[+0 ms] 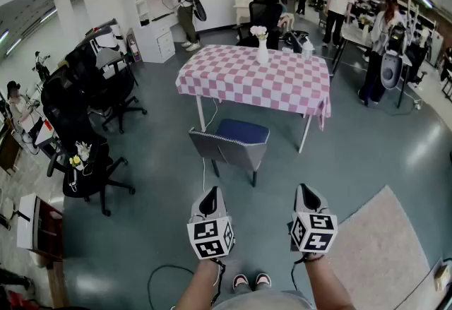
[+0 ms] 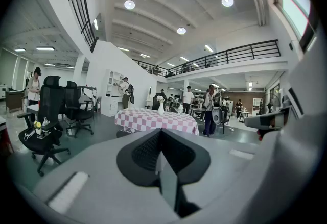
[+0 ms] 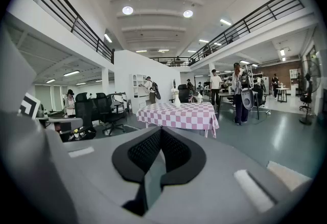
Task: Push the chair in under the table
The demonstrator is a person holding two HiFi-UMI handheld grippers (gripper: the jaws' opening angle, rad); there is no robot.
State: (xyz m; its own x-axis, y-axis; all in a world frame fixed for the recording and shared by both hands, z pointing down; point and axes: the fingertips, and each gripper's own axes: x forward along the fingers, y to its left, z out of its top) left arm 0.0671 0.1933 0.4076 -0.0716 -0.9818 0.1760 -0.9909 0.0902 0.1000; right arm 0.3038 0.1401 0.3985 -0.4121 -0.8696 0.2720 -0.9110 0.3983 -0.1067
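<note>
Nearest are two grippers, the left gripper and the right gripper, each with its jaws pressed together on nothing. Well ahead of them one blue-seated chair stands pulled out at the near side of one checked table. The chair's far legs are hidden, and the gripper views barely show it. One vase stands at the table's far edge.
</note>
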